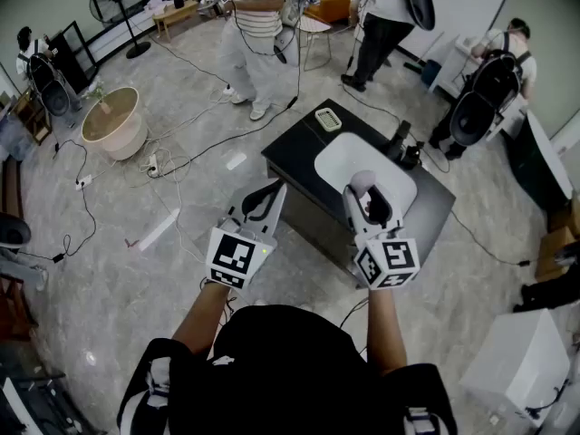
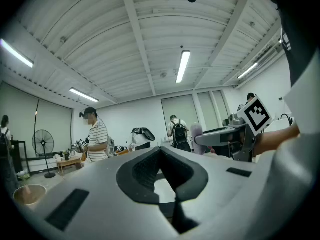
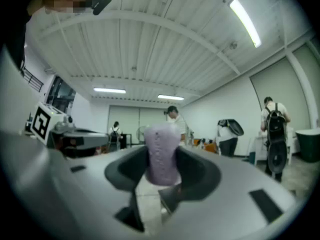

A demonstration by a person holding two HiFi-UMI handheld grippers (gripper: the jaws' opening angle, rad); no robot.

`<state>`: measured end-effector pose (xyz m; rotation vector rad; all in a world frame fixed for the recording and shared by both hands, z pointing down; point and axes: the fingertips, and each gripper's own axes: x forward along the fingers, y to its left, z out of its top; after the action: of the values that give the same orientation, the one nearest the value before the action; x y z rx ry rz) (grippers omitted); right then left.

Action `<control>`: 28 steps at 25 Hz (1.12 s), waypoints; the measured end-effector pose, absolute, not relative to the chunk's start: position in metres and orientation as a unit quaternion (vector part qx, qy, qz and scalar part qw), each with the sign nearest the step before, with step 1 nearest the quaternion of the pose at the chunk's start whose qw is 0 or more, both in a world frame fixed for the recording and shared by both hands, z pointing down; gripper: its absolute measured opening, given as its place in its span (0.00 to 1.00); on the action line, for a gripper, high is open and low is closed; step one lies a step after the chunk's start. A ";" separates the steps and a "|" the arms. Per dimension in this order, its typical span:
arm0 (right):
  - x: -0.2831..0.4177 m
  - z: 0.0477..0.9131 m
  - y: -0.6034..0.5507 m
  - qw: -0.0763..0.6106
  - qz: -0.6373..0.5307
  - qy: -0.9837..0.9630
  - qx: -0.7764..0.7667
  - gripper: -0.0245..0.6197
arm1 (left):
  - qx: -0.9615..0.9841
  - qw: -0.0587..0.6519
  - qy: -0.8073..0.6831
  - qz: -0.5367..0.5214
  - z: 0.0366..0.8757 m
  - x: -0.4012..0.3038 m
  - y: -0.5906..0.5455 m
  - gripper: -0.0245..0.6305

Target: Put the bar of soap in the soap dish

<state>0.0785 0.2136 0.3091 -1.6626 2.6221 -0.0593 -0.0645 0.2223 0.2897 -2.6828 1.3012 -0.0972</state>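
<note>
A pale lilac bar of soap (image 3: 161, 154) stands upright between the jaws of my right gripper (image 3: 162, 170), which is shut on it. In the head view that gripper (image 1: 367, 191) hovers level over the white basin (image 1: 337, 163), with the soap (image 1: 362, 181) at its tip. The ridged, pale soap dish (image 1: 328, 119) lies on the far corner of the black table (image 1: 294, 148), well beyond the soap. My left gripper (image 1: 269, 198) is held level left of the table's near corner. Its jaws (image 2: 160, 156) meet at the tips with nothing in them.
A black tap (image 1: 402, 140) stands at the basin's right side. Cables (image 1: 181, 152) trail over the floor on the left, near a round beige tub (image 1: 113, 120) and a standing fan (image 1: 122, 3). Several people (image 1: 258, 34) stand beyond the table. A white box (image 1: 517, 361) sits at lower right.
</note>
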 end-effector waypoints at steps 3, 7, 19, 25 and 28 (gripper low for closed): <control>0.078 0.309 0.213 0.020 -0.020 0.844 -0.536 0.36 | -0.897 0.078 0.434 -0.033 0.289 -0.066 0.222 0.08; 0.078 0.309 0.211 0.025 -0.027 0.845 -0.533 0.36 | -0.898 0.075 0.431 -0.033 0.289 -0.064 0.220 0.07; 0.090 0.327 0.212 0.015 -0.036 0.859 -0.510 0.36 | -0.896 0.061 0.439 -0.037 0.303 -0.045 0.225 0.07; 0.104 0.336 0.215 0.006 -0.041 0.866 -0.499 0.36 | -0.892 0.056 0.446 -0.044 0.313 -0.027 0.231 0.07; 0.111 0.336 0.215 0.006 -0.042 0.867 -0.496 0.36 | -0.891 0.056 0.447 -0.049 0.313 -0.020 0.232 0.08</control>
<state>0.1106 0.2146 0.3361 -1.5534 2.7128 -0.1329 -0.0204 0.2318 0.3131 -2.7055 1.3569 -0.1499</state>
